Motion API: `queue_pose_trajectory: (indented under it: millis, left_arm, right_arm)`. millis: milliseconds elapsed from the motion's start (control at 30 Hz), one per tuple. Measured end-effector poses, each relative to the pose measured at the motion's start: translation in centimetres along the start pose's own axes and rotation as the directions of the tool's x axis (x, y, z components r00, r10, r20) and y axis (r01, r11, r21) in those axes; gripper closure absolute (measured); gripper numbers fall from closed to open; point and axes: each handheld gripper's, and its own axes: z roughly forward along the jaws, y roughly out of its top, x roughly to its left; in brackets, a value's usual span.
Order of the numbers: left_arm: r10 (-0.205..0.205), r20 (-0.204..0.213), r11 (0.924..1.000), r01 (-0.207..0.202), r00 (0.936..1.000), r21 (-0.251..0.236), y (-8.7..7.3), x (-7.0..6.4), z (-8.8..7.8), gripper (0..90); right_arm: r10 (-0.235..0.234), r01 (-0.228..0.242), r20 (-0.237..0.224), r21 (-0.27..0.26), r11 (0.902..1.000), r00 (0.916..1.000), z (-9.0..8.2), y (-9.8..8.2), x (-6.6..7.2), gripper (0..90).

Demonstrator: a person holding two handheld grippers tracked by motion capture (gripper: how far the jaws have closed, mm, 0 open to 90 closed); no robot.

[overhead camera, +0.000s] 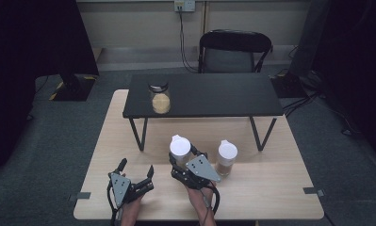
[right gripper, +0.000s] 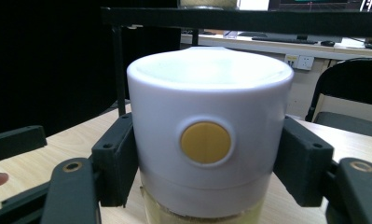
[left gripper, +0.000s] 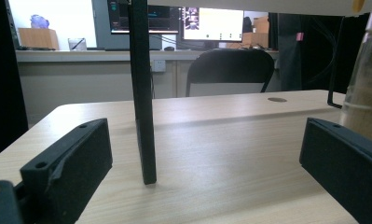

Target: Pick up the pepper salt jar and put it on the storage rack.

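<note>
Two forearms enter at the bottom edge of the high view, each hand working a two-jaw gripper over a light wooden table (overhead camera: 270, 193). At lower centre, the right gripper (overhead camera: 184, 159) clamps the white lid of a jar (overhead camera: 180, 148); in the right gripper view its black jaws press both sides of that lid (right gripper: 210, 140), a yellow button (right gripper: 205, 142) facing the camera and pale grain showing through the glass below. At lower left, the left gripper (overhead camera: 136, 168) rests with jaws spread wide and nothing between them; its own view looks past a black leg (left gripper: 142, 93) of the low shelf (overhead camera: 204, 96). A second white-lidded jar (overhead camera: 227, 157) stands just right of the held one. A third jar (overhead camera: 160, 99), with a dark lid, sits on the shelf at upper left of centre, a black chair (overhead camera: 233, 52) behind it.

Judging by the firm grip and the jar already standing on the shelf, the step in hand appears to be lifting this jar up to join it. The next move likely calls for raising it clear of the shelf edge while keeping it upright.
</note>
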Motion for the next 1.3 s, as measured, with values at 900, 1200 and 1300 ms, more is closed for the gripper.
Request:
queue_pose_trajectory:
  millis: [900,1200,1300]
  left_arm:
    - [0.0,-0.002,1.0,0.0,1.0,0.0,0.0,0.0,0.0,1.8]
    - [0.0,-0.004,1.0,0.0,1.0,0.0,0.0,0.0,0.0,1.8]
    - [0.0,-0.004,1.0,0.0,1.0,0.0,0.0,0.0,0.0,1.8]
  right_arm:
    - [-0.019,0.019,-0.009,-0.013,0.9997,0.9998,-1.0,3.8,0.4,29.7]
    - [-0.024,0.024,-0.002,-0.009,0.9997,0.9997,-0.8,4.8,0.0,29.7]
    - [-0.041,0.041,-0.006,-0.01,0.9991,0.9991,-0.7,5.5,-0.1,29.7]
